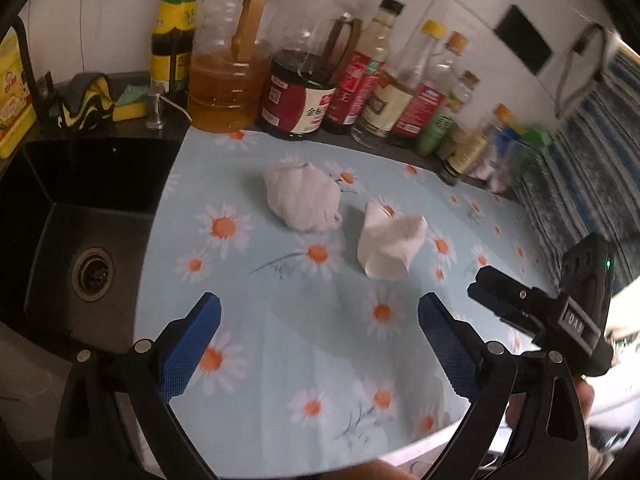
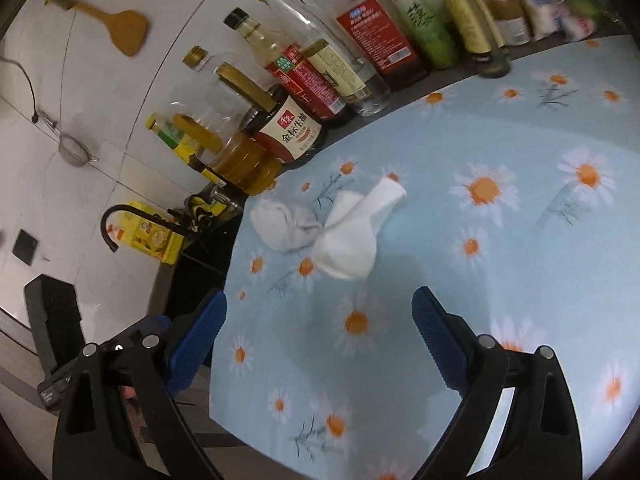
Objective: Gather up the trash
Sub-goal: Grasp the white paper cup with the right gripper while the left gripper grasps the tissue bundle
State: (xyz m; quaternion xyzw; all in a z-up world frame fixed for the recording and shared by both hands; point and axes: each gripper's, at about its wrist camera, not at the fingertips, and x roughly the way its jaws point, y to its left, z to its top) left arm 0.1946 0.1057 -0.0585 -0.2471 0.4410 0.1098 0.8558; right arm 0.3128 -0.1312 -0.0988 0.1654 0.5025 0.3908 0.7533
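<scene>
Left gripper (image 1: 319, 312): nearest my lens, tilted down over the counter; both blue ribbed pads spread wide, nothing between them.
Left gripper build: black angular arms, silver rivets, pads (image 1: 192, 344) of stippled blue rubber.
Sink (image 1: 92, 216): at my far left, dark square basin, round metal drain in its floor.
Sponge (image 1: 128, 104): yellow block with a green top, on the ledge behind the sink.
Tablecloth (image 1: 280, 380): pale blue, glossy, printed with white daisies with orange centres; it covers the counter beside the sink.
Grey wad (image 1: 304, 196): trash, crumpled ribbed tissue, rounded lump, lying on the cloth ahead of my left pads and well apart from them.
White wad (image 1: 390, 246): trash, smoother crumpled paper with stiff folds, just right of the grey one; in the right wrist view the two look to overlap.
Bottle row (image 1: 304, 92): along the white wall, clear plastic and glass; amber oil, dark sauce, red and green labels, yellow caps.
Right gripper (image 1: 486, 286): at my right edge in the left view, black body with a small green light, pointing toward the white wad.
Right gripper jaws: seen from its own camera, blue pads wide apart over the cloth, gripping nothing; the white wad lies ahead of them.
Wooden spatula (image 2: 120, 28): hanging on the wall, flat golden blade.
</scene>
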